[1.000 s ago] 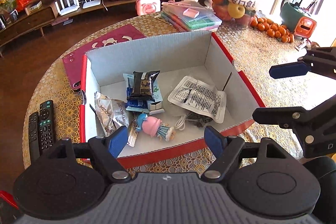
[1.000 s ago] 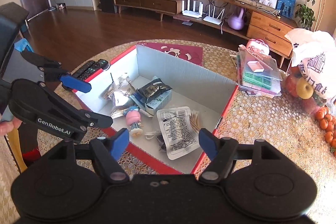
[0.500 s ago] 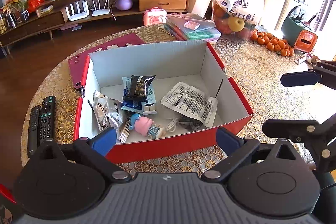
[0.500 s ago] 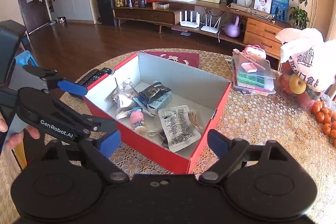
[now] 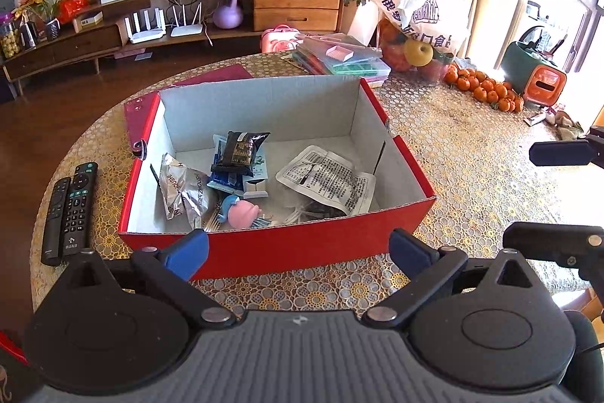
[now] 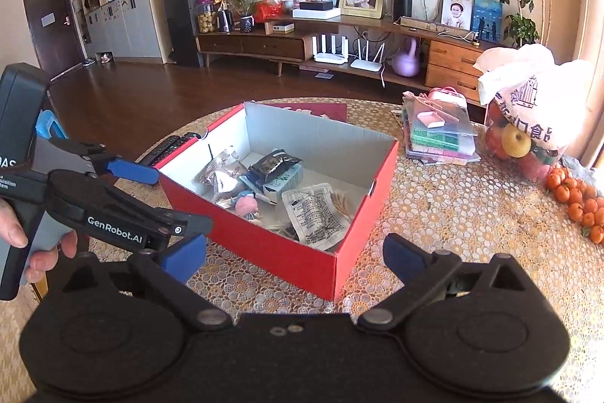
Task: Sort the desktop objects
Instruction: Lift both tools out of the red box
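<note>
We've got both the left gripper (image 5: pixel 298 248) and right gripper (image 6: pixel 294 252) spread wide, holding nothing, near the table's front edge. The red box (image 5: pixel 302 248) sits mid-table with snack packets (image 5: pixel 241 153) loose inside. Risk: we could bump its thin near wall reaching in.

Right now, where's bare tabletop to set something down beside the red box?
Free: the gold lace tablecloth between the red cardboard box and the pile of small oranges; also the strip before the box's near wall. Crowded: two black remotes at its left, stacked plastic cases and white fruit bag behind.
</note>
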A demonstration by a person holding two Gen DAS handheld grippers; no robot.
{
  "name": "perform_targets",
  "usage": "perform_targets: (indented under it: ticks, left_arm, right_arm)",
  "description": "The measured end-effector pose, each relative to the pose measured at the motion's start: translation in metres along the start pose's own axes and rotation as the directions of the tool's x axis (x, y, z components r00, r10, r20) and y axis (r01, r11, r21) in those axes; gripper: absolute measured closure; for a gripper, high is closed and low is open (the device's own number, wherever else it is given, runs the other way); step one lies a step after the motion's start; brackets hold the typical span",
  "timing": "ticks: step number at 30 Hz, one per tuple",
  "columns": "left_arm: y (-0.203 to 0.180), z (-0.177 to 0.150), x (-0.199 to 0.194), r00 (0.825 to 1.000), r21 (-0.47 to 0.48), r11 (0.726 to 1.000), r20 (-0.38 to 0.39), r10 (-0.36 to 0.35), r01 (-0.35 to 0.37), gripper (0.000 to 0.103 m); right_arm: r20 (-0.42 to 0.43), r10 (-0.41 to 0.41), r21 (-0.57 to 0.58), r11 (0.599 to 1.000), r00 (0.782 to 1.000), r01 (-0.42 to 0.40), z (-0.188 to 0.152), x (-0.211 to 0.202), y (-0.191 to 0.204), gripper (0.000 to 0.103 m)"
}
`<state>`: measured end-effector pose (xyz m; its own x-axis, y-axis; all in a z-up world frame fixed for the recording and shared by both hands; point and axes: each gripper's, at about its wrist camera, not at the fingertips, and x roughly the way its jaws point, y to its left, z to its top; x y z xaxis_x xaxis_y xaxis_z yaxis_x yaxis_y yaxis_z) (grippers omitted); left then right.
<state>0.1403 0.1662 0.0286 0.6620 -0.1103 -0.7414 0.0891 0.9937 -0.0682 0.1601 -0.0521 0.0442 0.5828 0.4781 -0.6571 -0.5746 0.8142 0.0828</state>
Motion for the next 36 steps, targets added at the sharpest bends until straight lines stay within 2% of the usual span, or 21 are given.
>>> perform_targets:
  ticks: [12, 27, 36]
  left_arm:
    - [-0.011, -0.013, -0.015, 0.998, -0.036, 0.999, 0.059, 0.012, -0.01, 0.001]
    - [-0.026, -0.041, -0.013, 0.999, -0.047, 0.998, 0.033, -0.031, 0.033, 0.001]
    - [-0.029, -0.05, -0.011, 0.999, -0.083, 0.996, 0.028, -0.016, 0.018, 0.001]
  right_arm:
    - [-0.007, -0.013, 0.005, 1.0, 1.0, 0.013, -0.022, -0.012, 0.009, 0.002]
    - [-0.025, -0.009, 0.1, 0.995, 1.0, 0.011, -0.037, -0.014, -0.003, 0.003]
    - [-0.031, -0.01, 0.12, 0.993, 0.999, 0.014, -0.045, -0.015, -0.006, 0.003]
